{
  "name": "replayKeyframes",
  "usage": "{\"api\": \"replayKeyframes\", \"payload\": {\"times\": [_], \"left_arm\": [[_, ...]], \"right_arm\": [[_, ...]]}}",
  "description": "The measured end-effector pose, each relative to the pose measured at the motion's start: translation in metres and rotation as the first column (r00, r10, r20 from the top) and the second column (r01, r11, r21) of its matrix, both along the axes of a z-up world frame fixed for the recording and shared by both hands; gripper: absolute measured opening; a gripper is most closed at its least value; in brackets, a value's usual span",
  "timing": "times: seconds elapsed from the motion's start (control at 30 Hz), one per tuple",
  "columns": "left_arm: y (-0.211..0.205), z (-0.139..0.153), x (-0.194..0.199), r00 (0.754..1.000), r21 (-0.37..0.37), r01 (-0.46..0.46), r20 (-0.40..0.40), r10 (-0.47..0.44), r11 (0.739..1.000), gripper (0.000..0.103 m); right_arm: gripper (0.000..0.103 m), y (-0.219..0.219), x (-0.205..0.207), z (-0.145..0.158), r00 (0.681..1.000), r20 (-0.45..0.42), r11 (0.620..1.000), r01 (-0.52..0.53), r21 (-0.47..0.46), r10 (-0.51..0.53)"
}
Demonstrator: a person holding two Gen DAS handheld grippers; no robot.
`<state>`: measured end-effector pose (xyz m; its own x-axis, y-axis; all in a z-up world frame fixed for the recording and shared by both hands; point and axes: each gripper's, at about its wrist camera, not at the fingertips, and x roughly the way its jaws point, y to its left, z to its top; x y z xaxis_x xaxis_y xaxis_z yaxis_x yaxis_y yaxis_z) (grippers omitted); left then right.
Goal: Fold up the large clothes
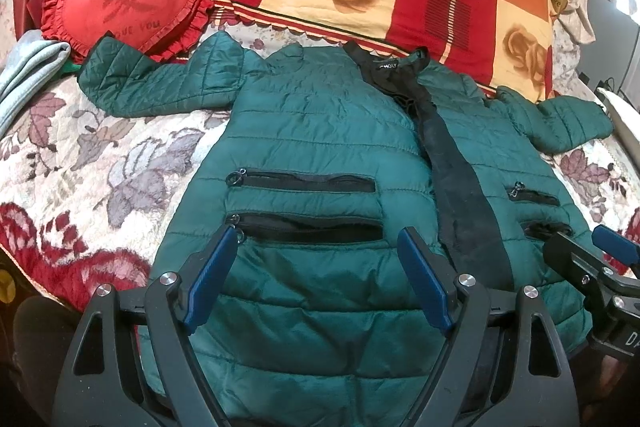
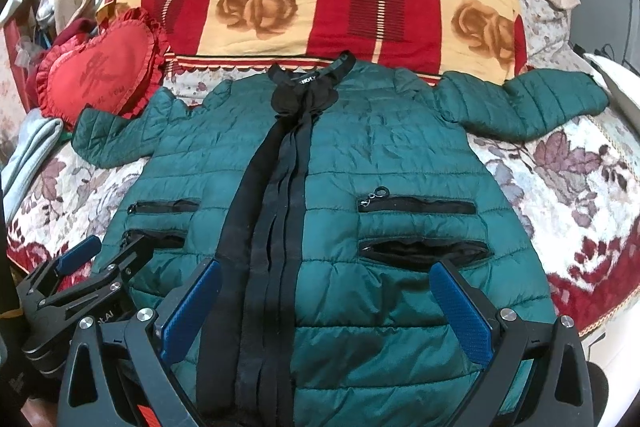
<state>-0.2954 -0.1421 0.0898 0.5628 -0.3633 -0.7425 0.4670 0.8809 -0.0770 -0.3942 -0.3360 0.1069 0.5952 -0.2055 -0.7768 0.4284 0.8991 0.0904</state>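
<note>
Hovering wide-open left tool (image 1: 316, 267), right tool (image 2: 324, 307), green jacket (image 2: 380, 163), heart cushion (image 1: 120, 3) beside sleeve.

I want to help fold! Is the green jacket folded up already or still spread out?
Spread out. The green jacket lies flat on the bed, front up, with both sleeves stretched sideways.

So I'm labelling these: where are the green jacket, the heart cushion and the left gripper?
green jacket (image 2: 400, 155), right wrist view, chest panel.
heart cushion (image 1: 120, 3), left wrist view, centre face.
left gripper (image 1: 316, 239), left wrist view, between fingertips.
</note>
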Motion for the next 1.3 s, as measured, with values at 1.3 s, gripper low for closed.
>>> {"api": "replayKeyframes", "payload": {"times": [1.3], "left_arm": [[-0.003, -0.003, -0.001, 1.000, -0.003, 0.004, -0.003, -0.004, 1.000, 0.083]], "right_arm": [[0.103, -0.001, 0.012, -0.013, 0.999, -0.010, 0.996, -0.046, 0.072, 0.047]]}}
